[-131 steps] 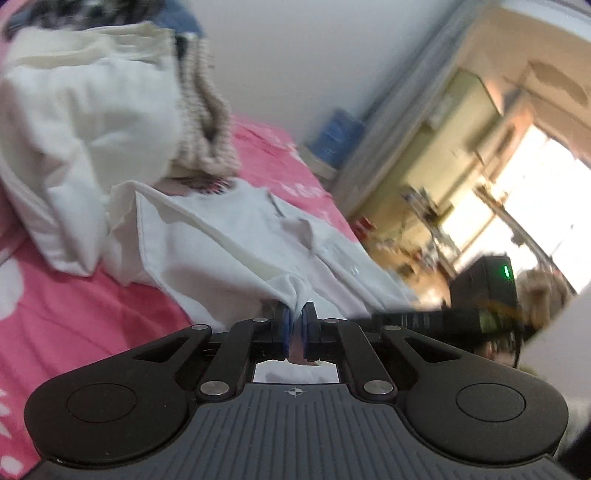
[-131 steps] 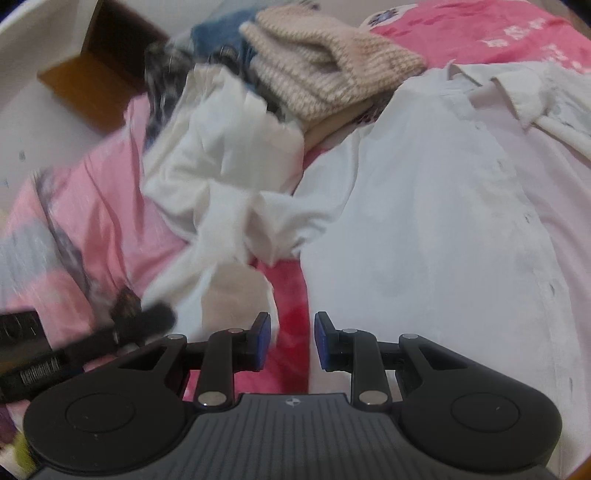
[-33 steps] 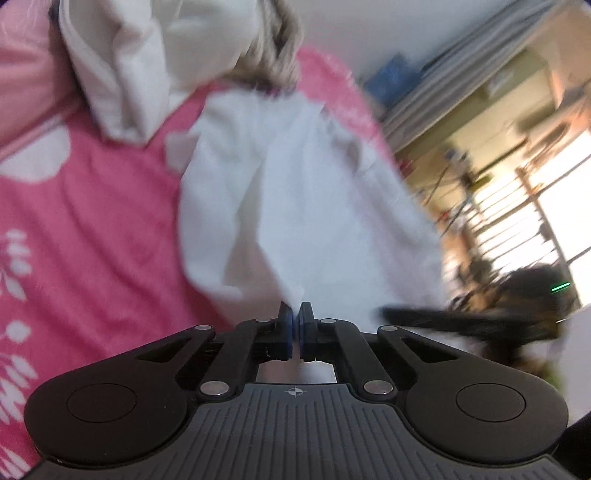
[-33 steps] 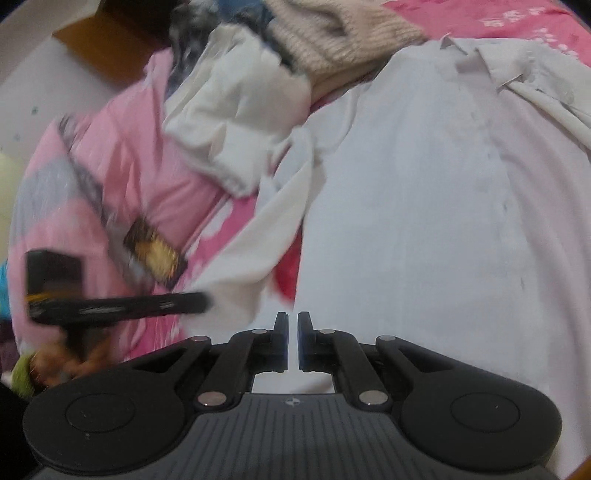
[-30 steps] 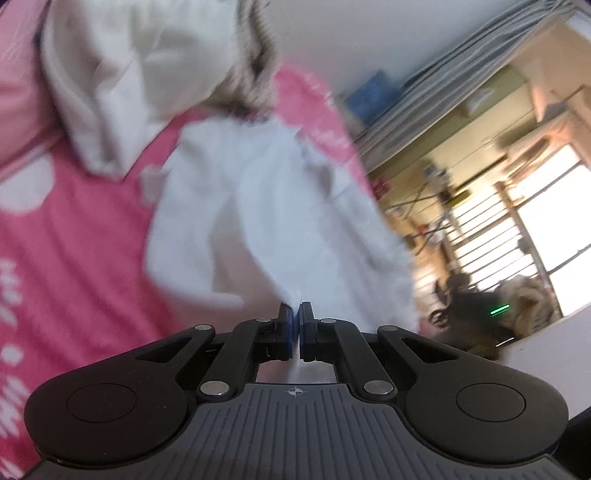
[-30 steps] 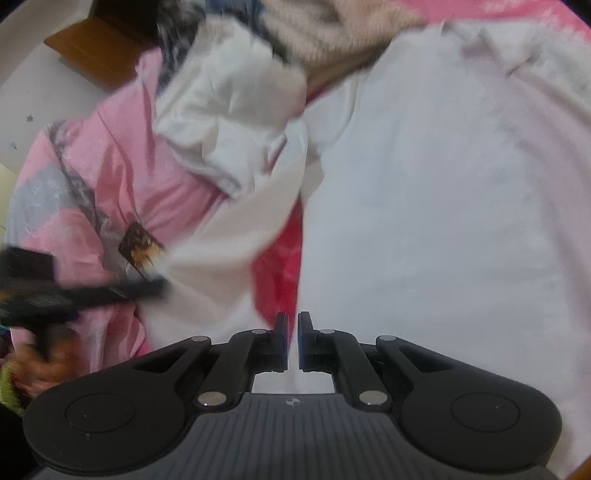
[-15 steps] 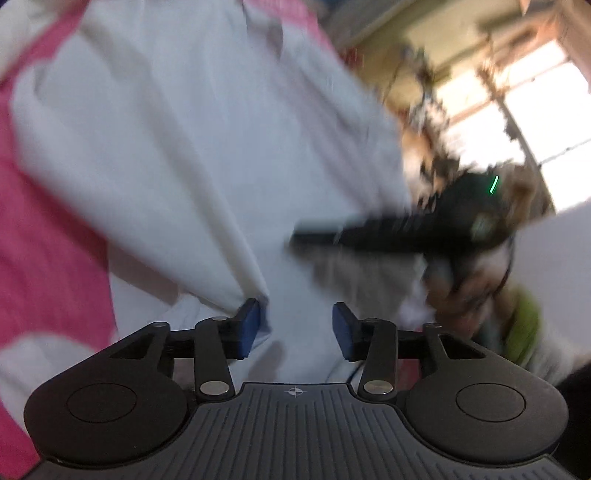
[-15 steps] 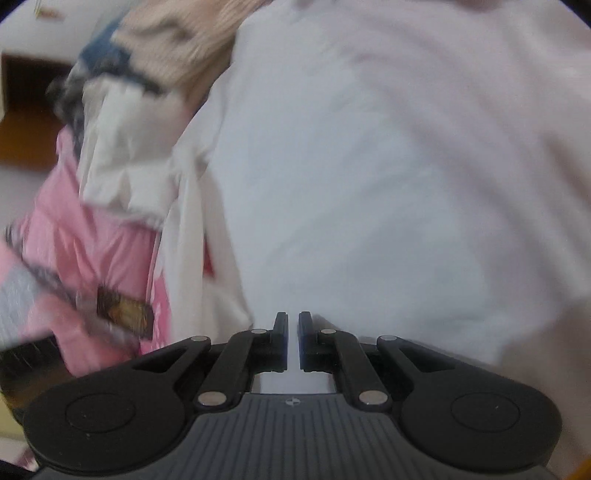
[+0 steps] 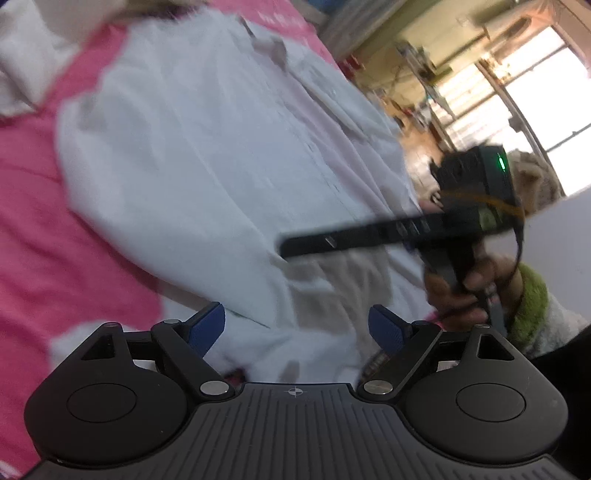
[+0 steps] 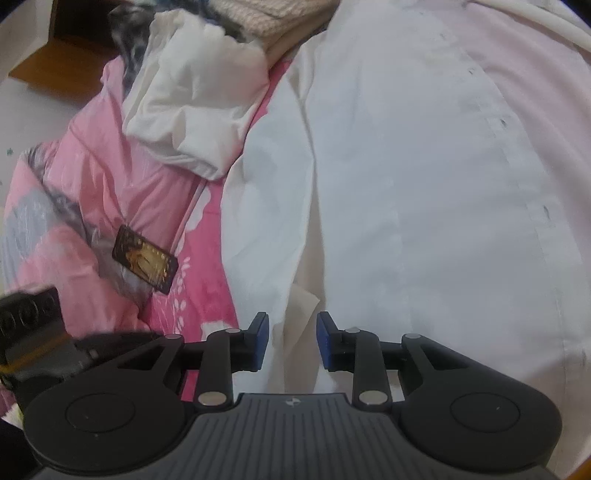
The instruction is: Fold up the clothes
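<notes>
Pink floral bedspread [image 9: 44, 221]; bright barred window [image 9: 524, 96] beyond cluttered yellow-green shelving [image 9: 417, 62].

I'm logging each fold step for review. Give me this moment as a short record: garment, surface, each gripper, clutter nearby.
garment: white button-up shirt, spread flat, placket facing up
surface: pink floral bedspread
left gripper: jaws wide, just been opening, nothing pinched; shirt hem lies below them
right gripper: jaws parted, just been opening; a shirt fold lies between the pads, not clamped
clutter: crumpled white garment, beige knit, small black-and-gold packet
</notes>
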